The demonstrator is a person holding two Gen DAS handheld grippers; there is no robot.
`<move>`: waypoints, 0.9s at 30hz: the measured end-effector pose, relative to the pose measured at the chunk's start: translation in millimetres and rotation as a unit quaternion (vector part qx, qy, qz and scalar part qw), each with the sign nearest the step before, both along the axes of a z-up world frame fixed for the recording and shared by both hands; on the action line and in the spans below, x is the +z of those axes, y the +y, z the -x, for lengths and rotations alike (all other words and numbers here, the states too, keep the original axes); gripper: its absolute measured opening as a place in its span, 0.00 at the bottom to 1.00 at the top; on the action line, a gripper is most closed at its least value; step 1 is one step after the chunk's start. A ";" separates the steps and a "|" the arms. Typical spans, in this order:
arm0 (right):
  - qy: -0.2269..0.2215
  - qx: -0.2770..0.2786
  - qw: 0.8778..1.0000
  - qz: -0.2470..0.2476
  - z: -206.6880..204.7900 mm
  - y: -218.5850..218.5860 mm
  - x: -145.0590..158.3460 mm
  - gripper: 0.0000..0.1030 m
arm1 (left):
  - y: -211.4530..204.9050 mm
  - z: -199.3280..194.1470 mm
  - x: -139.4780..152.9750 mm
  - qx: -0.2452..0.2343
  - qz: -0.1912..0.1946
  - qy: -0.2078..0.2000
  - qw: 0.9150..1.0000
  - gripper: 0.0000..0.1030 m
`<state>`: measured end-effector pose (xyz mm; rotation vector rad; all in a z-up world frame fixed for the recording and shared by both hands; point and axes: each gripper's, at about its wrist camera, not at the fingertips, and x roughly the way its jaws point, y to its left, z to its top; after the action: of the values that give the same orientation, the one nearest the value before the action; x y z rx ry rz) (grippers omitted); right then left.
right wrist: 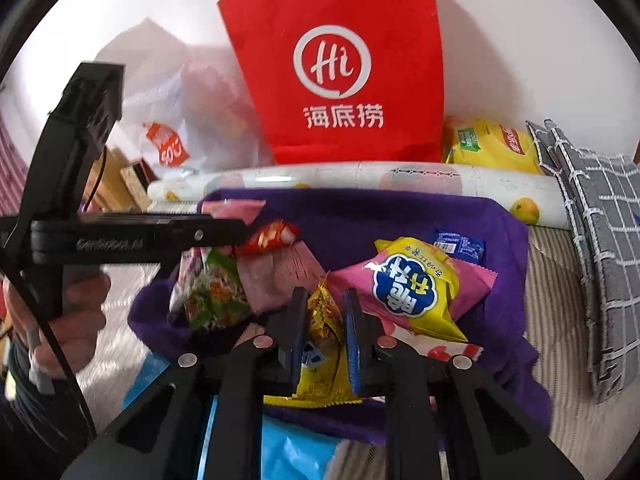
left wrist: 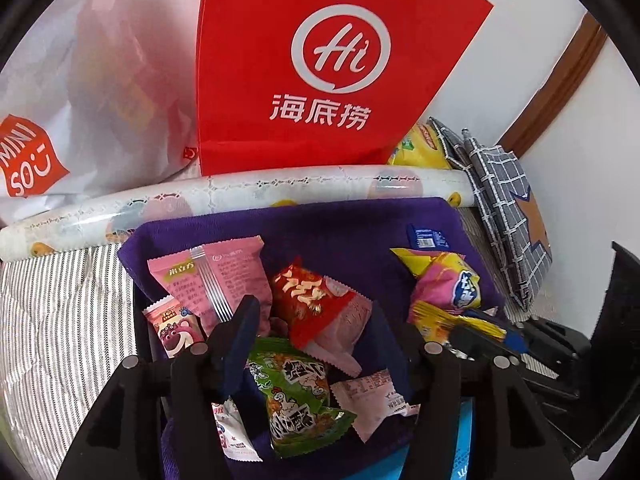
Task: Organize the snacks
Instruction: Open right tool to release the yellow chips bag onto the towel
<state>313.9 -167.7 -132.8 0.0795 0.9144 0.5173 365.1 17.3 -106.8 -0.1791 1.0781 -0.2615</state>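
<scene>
Pinching yellow packet (right wrist: 322,344), right gripper (right wrist: 326,320); left gripper (left wrist: 312,328) half-open, empty.

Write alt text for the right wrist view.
The right gripper is shut on a yellow snack packet over a purple cloth strewn with snacks. A red bag stands behind, and the left gripper reaches in from the left.
</scene>
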 end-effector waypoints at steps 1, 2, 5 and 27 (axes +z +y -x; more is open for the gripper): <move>-0.003 -0.007 1.000 -0.004 -0.5 0.5 0.2 0.12 | 0.4 0.6 0.9 -0.001 0.000 -0.001 1.000 0.54; -0.009 -0.014 1.000 -0.009 -0.7 0.2 1.8 0.12 | 0.4 1.0 1.8 -0.001 0.001 -0.003 1.000 0.54; -0.022 -0.031 0.999 -0.029 -3.2 -1.8 11.0 0.12 | 1.5 2.3 4.7 -0.002 0.003 -0.007 1.000 0.54; -0.029 -0.043 0.999 -0.002 27.1 -14.5 35.7 0.30 | -0.7 17.3 34.6 -0.002 0.013 -0.027 1.000 0.58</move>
<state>286.8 -182.1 -97.1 0.1073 0.8503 0.4393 347.8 16.6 -72.2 -0.1913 1.0214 -0.2828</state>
